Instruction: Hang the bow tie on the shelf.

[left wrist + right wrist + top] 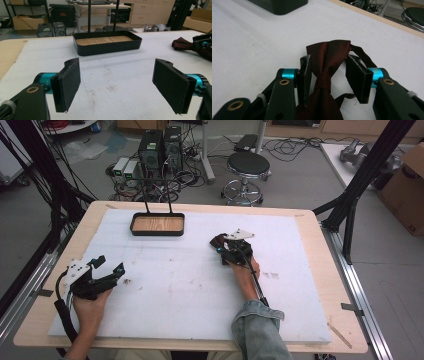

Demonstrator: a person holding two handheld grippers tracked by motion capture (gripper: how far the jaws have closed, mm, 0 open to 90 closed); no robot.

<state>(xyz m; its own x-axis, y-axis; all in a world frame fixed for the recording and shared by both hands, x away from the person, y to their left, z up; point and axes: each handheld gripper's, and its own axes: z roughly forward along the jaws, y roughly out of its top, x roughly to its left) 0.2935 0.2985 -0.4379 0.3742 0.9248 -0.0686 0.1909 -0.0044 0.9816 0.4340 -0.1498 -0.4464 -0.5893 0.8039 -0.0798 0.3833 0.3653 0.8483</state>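
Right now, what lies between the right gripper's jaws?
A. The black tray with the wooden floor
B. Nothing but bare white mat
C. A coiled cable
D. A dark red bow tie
D: in the right gripper view, the dark red bow tie lies with its knot between the right gripper's jaws, on the white mat.

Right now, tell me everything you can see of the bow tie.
The bow tie is dark maroon, of satin-looking fabric with a slight sheen, pinched by a knot at its middle, a thin strap trailing behind. It lies flat on the white mat, right of the black tray. The right gripper straddles its knot; the left pad touches the fabric, the right stands clear.
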